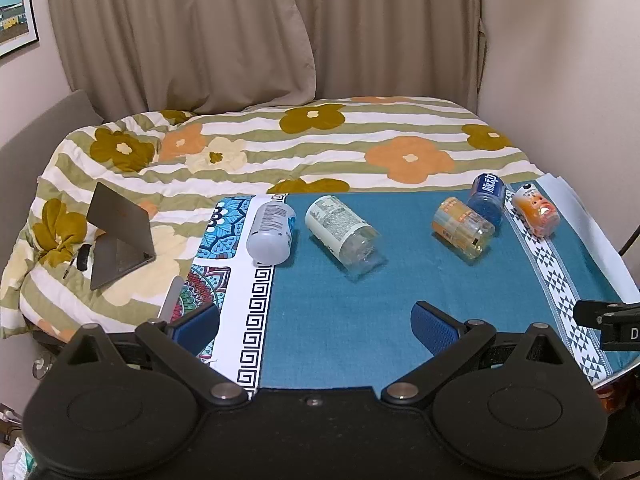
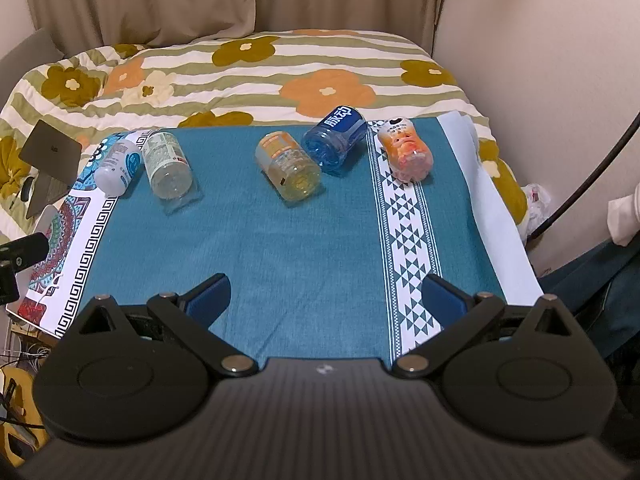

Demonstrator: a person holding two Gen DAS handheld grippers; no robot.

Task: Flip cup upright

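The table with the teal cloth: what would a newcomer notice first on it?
Five cut bottle cups lie on their sides across the far part of the teal cloth: white cup, clear cup, yellow cup, blue cup, orange cup. The left gripper and right gripper are open, holding nothing.

Beige pleated curtains [image 1: 240, 32] hang behind a bed under a green-striped floral quilt [image 1: 320, 140]; pale pinkish walls [image 1: 560, 60] flank it
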